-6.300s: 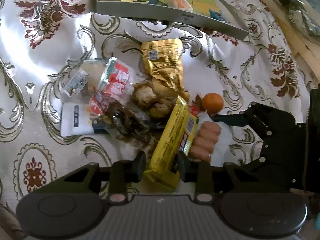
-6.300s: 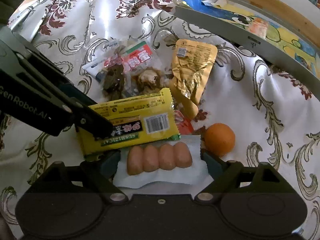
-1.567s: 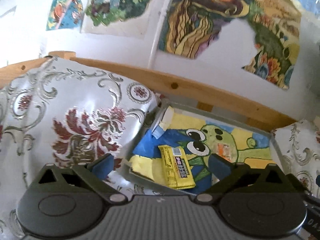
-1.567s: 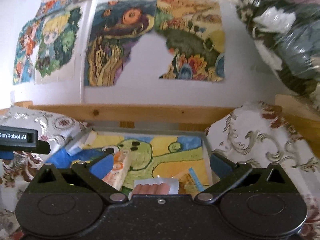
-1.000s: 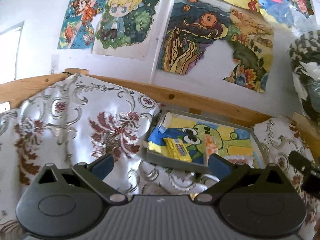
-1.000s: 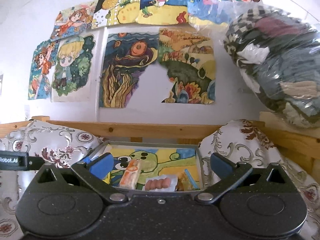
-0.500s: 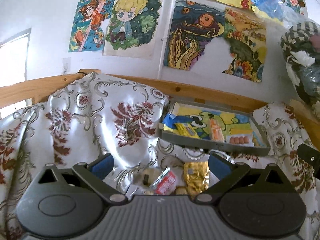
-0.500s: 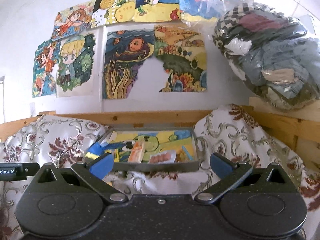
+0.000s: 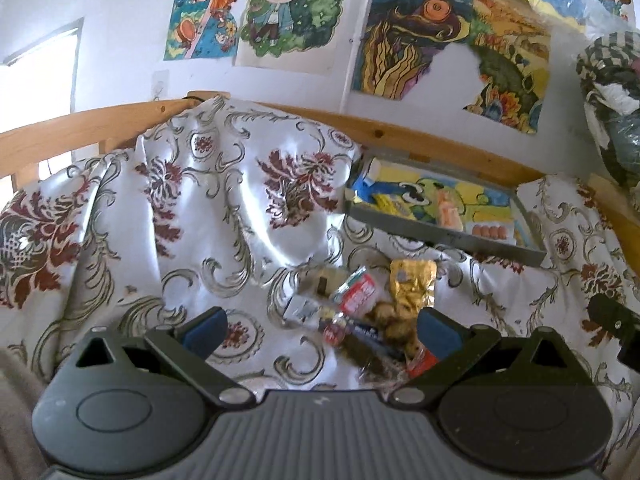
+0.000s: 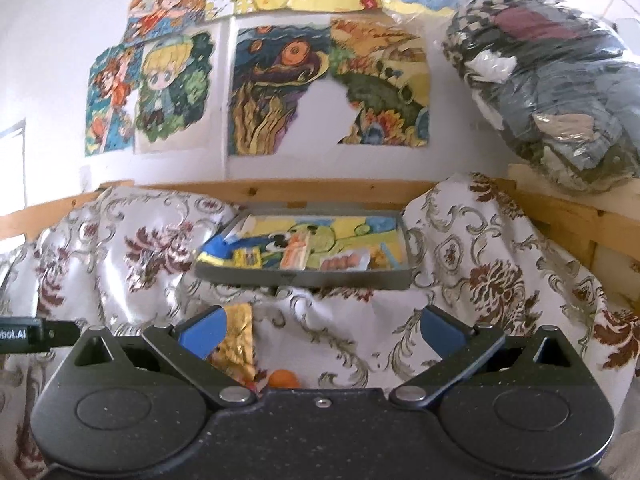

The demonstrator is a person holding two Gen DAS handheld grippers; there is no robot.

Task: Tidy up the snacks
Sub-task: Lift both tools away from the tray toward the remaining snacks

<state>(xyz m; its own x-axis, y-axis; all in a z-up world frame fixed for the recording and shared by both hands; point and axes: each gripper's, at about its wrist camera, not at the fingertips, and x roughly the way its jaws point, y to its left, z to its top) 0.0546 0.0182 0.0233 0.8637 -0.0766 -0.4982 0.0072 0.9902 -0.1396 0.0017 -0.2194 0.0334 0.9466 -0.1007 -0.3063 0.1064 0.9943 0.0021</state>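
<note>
A grey tray with a cartoon lining sits at the back of the floral cloth. In it lie a yellow packet, an orange-and-white packet and a sausage pack. Nearer me on the cloth lies a pile: a gold pouch, a red-and-white packet, dark dried snacks and an orange. My left gripper is open and empty above the pile. My right gripper is open and empty too.
The floral cloth is rumpled into folds on both sides of the tray. A wooden rail runs behind, under a wall with drawings. A clear bag of clothes rests on the right. The other gripper's body shows at the right edge.
Both grippers let go of the yellow packet and the sausage pack in the tray, then drew back and away from it. The pile of snacks has come into view below.
</note>
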